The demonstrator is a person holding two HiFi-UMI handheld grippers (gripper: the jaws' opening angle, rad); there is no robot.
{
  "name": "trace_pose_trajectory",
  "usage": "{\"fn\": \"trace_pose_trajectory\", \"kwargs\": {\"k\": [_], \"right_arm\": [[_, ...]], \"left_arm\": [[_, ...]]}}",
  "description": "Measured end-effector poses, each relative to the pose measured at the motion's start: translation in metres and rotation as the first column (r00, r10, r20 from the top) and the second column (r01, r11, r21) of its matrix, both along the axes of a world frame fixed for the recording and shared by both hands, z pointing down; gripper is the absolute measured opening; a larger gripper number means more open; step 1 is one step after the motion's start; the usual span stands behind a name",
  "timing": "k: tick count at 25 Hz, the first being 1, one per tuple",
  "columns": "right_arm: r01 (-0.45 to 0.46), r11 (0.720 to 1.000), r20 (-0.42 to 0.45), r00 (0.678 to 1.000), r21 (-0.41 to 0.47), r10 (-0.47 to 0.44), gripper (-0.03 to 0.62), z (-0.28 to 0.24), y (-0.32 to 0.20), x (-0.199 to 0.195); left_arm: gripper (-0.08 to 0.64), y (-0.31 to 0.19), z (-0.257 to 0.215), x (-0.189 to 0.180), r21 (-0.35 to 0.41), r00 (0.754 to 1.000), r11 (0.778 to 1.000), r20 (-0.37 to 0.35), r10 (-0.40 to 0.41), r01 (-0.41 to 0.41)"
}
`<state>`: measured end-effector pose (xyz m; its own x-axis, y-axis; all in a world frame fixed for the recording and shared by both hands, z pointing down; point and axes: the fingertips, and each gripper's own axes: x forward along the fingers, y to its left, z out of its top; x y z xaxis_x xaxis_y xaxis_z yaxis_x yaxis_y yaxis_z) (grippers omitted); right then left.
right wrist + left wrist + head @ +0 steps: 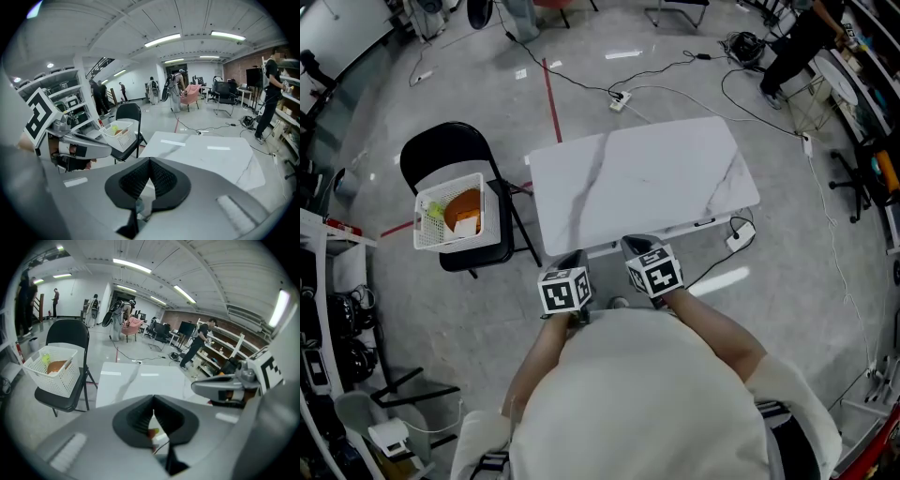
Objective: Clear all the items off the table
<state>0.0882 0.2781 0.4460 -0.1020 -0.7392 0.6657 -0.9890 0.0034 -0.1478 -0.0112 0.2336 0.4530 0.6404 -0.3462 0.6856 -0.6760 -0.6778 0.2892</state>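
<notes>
White, grey-veined table [675,178], long axis lying left to right across the head view. A black folding chair [441,150] stands just off its left end, a white basket [448,242] on the seat. Left gripper [153,409] and right gripper [149,172] sit side by side at the near edge, aimed at the tabletop, jaws pressed together on nothing. In the basket, an orange item [461,211] beside a green item [436,211] — too small to read their long axes.
</notes>
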Motion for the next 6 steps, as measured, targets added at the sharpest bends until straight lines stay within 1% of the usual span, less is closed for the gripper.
{"fn": "trace_pose_trajectory", "kwargs": {"k": [6], "right_arm": [[0.001,1.0,0.001,1.0,0.004,-0.001,-0.003,-0.0017,-0.0029,0.0018]], "left_arm": [[0.009,-0.002,-0.0015,0.0007,0.002,1.0,1.0,-0.002,-0.007,0.007]]}}
